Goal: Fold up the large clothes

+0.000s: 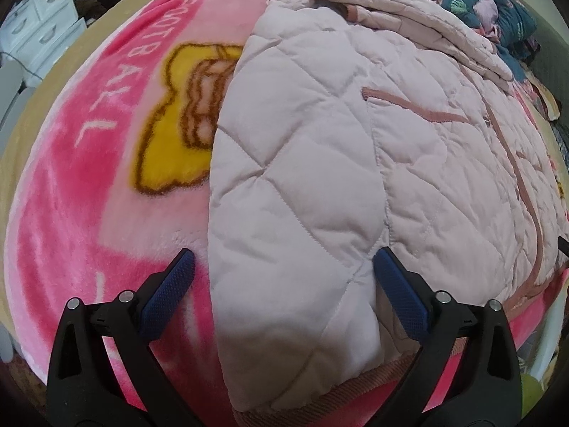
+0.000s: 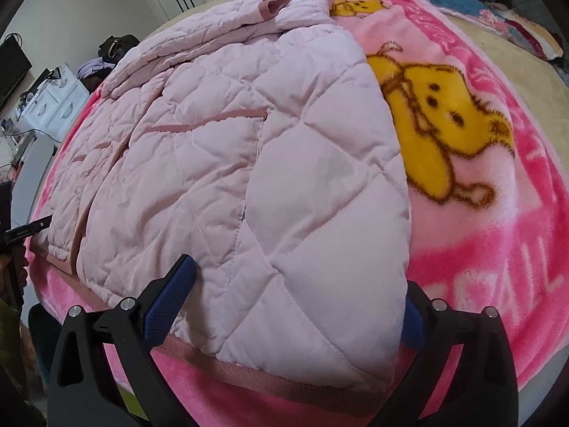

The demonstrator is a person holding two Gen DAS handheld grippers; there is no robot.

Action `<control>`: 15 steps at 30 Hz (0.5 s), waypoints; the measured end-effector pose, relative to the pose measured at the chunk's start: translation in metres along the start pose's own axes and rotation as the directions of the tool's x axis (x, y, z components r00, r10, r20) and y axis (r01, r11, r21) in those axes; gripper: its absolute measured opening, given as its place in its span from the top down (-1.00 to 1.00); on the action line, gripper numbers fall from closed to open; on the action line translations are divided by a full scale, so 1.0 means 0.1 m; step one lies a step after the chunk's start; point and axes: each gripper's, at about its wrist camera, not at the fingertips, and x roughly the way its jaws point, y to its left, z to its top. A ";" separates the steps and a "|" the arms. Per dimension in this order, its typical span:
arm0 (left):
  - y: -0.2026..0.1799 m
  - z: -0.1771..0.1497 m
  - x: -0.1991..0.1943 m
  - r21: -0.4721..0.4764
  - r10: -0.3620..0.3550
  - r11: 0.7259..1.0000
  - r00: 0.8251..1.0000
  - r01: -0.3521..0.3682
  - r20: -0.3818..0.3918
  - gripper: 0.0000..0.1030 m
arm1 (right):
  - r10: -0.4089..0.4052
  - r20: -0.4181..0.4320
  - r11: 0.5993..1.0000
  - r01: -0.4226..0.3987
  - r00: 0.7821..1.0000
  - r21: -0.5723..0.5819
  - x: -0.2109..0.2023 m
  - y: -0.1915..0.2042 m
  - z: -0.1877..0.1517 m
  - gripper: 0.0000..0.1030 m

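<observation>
A pale pink quilted jacket (image 1: 320, 163) lies spread flat on a bright pink blanket (image 1: 89, 192) that covers the bed, its ribbed hem (image 2: 256, 373) at the near edge of the blanket and its collar end at the far side. A sleeve (image 2: 220, 25) is already laid across the jacket's far end.

The left tool (image 1: 284, 284) has its jaws wide apart, straddling the jacket's left hem corner, one finger over the blanket beside the jacket and the other over the quilting. The right tool (image 2: 295, 291) is likewise spread open around the right hem corner, its far finger partly hidden behind the jacket's edge. Neither is clamped on fabric yet.

The step in hand looks like taking both hem corners so as to fold the bottom of the jacket up toward the collar. To do it well, each tool should probably close on the full thickness of the padded layers at the hem, not just the top skin, and clear of the blanket underneath, which could otherwise be caught and dragged along. Both corners should be gripped evenly relative to the hem, so the fold line runs straight across the jacket. The quilting is puffy and slippery-looking, so a deep bite seems safer than a fingertip pinch.
</observation>
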 end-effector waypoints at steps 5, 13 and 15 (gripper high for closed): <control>-0.03 -0.08 -0.05 0.012 -0.022 1.000 1.000 0.022 0.020 -0.63 | 0.016 -0.016 1.000 -0.016 1.000 -0.012 -0.02 0.00 -0.06 -0.91; -0.10 -0.16 -0.16 0.058 -0.059 0.997 0.998 0.057 0.030 -0.20 | 0.024 0.009 0.999 -0.024 1.000 -0.035 -0.14 0.06 -0.10 -0.35; -0.10 -0.16 -0.16 0.058 -0.064 0.996 0.997 0.062 0.032 -0.19 | 0.028 0.033 0.999 -0.027 0.999 -0.034 -0.21 0.06 -0.08 -0.14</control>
